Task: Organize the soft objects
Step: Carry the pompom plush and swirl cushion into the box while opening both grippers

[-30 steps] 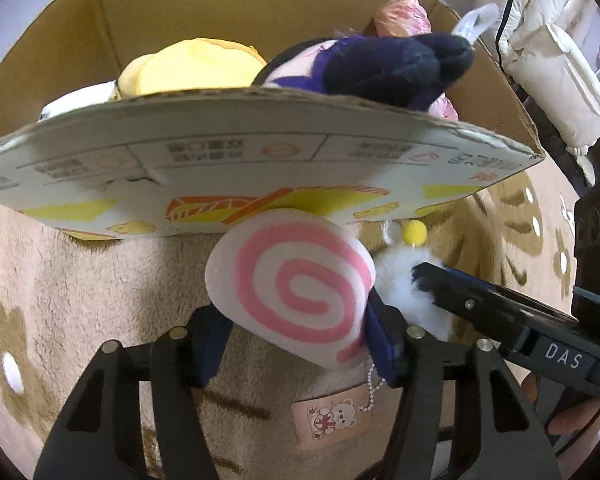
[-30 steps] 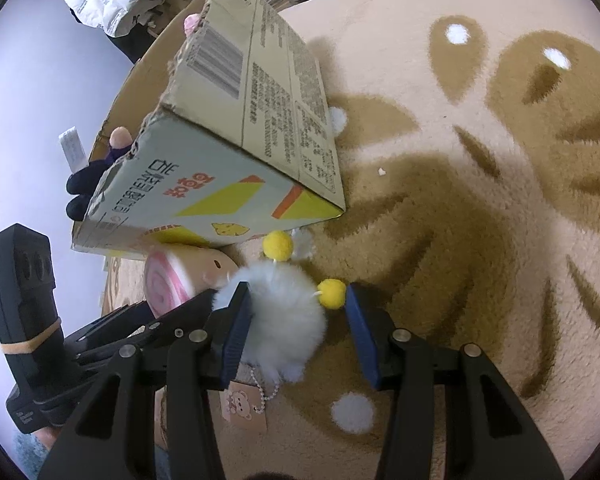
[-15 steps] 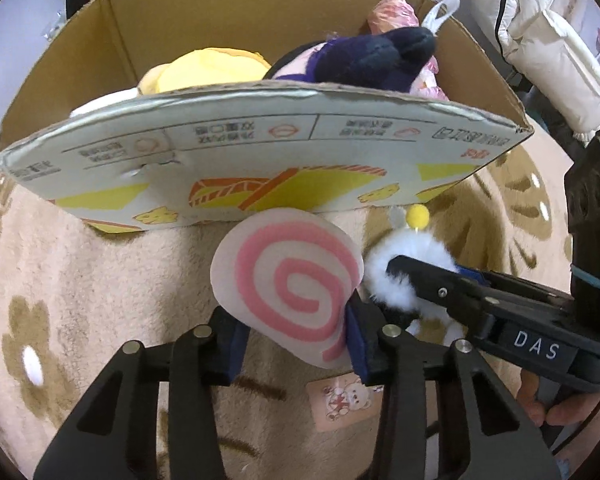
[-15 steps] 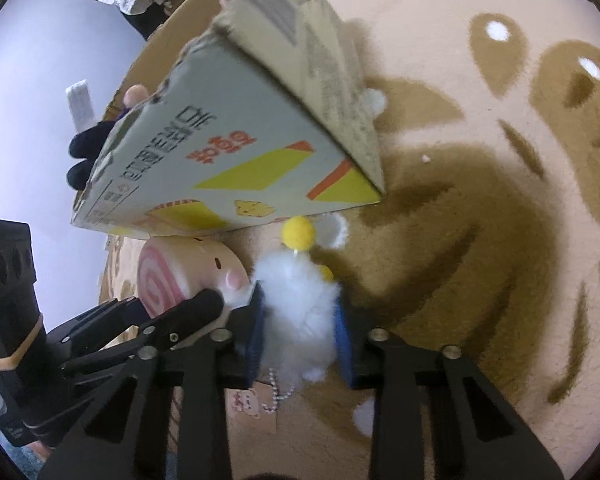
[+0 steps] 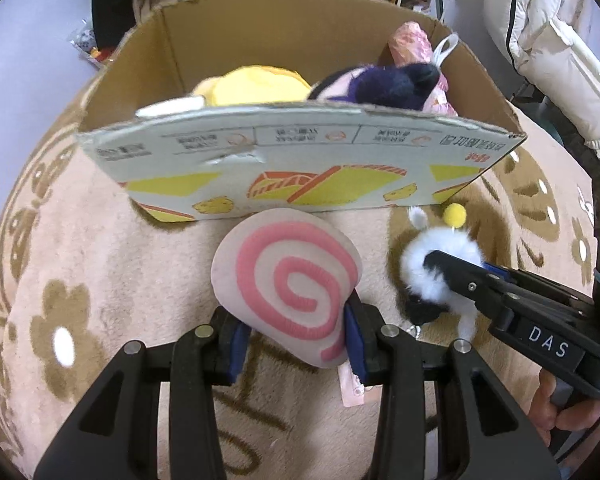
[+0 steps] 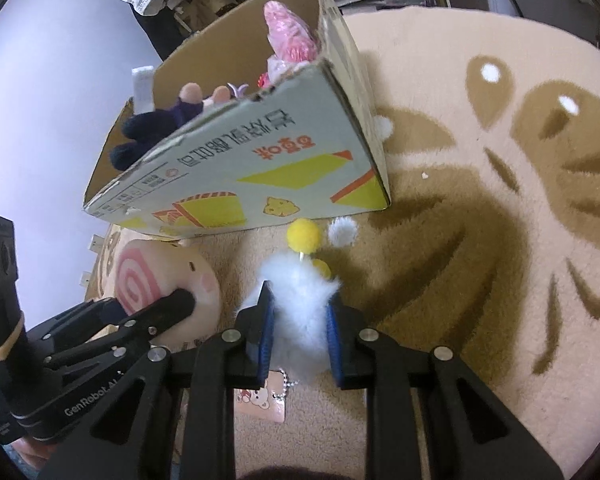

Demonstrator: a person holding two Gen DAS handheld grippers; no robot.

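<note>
My left gripper (image 5: 294, 340) is shut on a round plush with a pink swirl (image 5: 288, 284), held just above the rug in front of the cardboard box (image 5: 300, 160). In the right wrist view my right gripper (image 6: 300, 332) has its jaws closing, its blue pads pressing both sides of a white fluffy toy (image 6: 300, 300) with yellow pompoms (image 6: 303, 235). A small pink tag on a bead chain (image 6: 262, 400) hangs beneath it. The two toys hang side by side. Inside the box lie a yellow plush (image 5: 256, 88), a dark navy plush (image 5: 392, 80) and a pink one (image 5: 412, 44).
A beige rug with brown flower shapes (image 6: 500, 240) covers the floor around the box. A white padded jacket (image 5: 552, 48) hangs at the right. Shelves and dark clothes (image 5: 116, 4) stand behind the box. A person's fingers (image 5: 556, 412) hold the right gripper's handle.
Both grippers closed onto their toys, then rose and drew back from the box. More of the box's inside shows now.
</note>
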